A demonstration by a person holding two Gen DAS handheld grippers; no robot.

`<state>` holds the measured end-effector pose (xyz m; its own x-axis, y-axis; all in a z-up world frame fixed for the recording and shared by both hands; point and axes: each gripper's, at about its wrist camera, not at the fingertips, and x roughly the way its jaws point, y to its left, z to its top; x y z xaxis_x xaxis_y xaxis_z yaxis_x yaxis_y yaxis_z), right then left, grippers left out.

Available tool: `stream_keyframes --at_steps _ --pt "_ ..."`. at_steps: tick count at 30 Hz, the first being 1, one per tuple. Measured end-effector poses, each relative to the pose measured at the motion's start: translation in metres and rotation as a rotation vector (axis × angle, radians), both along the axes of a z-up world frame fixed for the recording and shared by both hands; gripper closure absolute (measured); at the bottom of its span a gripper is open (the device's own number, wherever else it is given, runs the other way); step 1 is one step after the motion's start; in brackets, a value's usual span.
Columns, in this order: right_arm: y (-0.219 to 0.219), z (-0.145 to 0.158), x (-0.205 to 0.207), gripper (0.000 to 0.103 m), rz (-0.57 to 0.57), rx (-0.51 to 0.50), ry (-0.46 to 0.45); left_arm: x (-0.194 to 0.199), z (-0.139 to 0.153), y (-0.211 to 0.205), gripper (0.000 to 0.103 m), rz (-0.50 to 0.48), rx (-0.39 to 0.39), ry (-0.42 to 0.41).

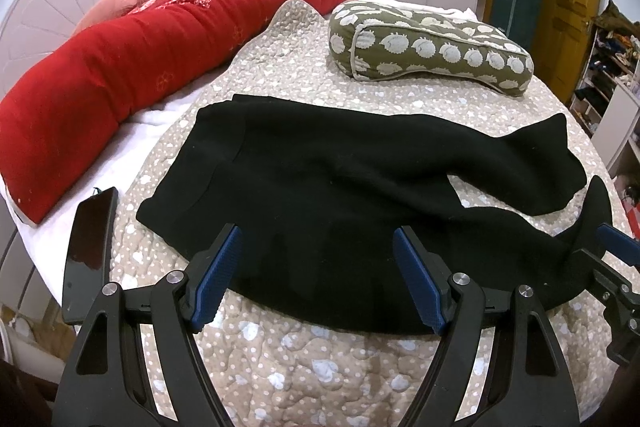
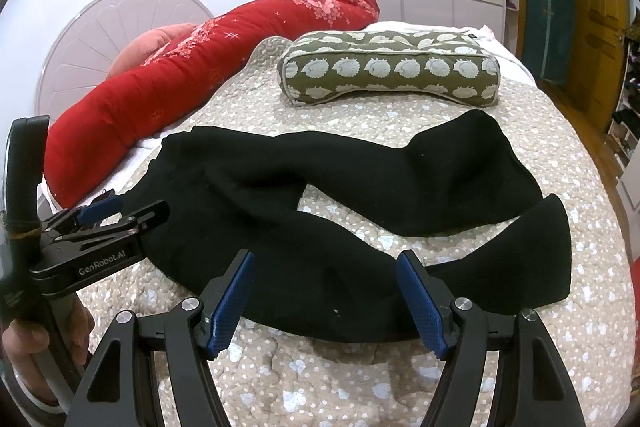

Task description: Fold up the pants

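Black pants [image 1: 328, 187] lie flat on the quilted bedspread [image 1: 304, 371], waistband to the left, two legs spreading to the right. They also show in the right wrist view [image 2: 320, 227]. My left gripper [image 1: 318, 279] is open, its blue pads over the near edge of the pants at the waist and hip. My right gripper [image 2: 326, 301] is open over the near leg's front edge. The left gripper also shows in the right wrist view [image 2: 100, 215], at the left by the waistband. The right gripper shows at the right edge of the left wrist view [image 1: 616, 251].
A long red bolster [image 1: 160, 47] lies along the left and back of the bed. An olive pillow with white prints [image 1: 432, 43] sits behind the pants. A black phone [image 1: 90, 251] lies at the bed's left edge. Wardrobes and a wooden door stand behind.
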<state>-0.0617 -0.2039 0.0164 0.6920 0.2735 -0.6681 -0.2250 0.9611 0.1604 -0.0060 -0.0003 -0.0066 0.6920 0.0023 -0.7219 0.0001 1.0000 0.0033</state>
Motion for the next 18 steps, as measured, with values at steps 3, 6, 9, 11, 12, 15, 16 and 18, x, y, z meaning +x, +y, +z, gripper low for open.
stream_keyframes --at_steps 3,6,9,11,12,15,16,18 --pt "0.0001 0.0002 0.0003 0.032 0.001 -0.004 0.004 0.0009 -0.0015 -0.0002 0.025 0.000 0.002 0.006" --pt "0.0011 0.0006 0.0003 0.032 0.002 -0.007 0.003 0.0008 -0.0017 0.0002 0.025 0.001 -0.001 0.005" --pt "0.0019 -0.0002 0.0002 0.032 0.005 -0.006 0.006 0.0005 -0.0018 0.0004 0.025 0.002 0.000 0.005" --pt "0.0016 -0.0012 -0.0001 0.032 0.004 -0.006 0.007 0.0003 -0.0020 0.0004 0.025 0.003 -0.002 0.006" --pt "0.0019 -0.0016 -0.0002 0.032 0.005 -0.006 0.010 0.0004 -0.0018 0.0008 0.025 0.003 -0.004 0.006" --pt "0.0012 -0.0032 -0.0008 0.032 0.002 -0.008 0.013 -0.0001 -0.0016 0.0012 0.025 0.003 -0.007 0.001" --pt "0.0005 -0.0039 -0.0013 0.032 0.002 -0.007 0.014 -0.0002 -0.0015 0.0012 0.025 0.004 -0.008 -0.001" --pt "-0.0005 -0.0049 -0.0017 0.032 -0.001 -0.005 0.018 -0.0005 -0.0015 0.0011 0.025 0.003 -0.007 -0.003"
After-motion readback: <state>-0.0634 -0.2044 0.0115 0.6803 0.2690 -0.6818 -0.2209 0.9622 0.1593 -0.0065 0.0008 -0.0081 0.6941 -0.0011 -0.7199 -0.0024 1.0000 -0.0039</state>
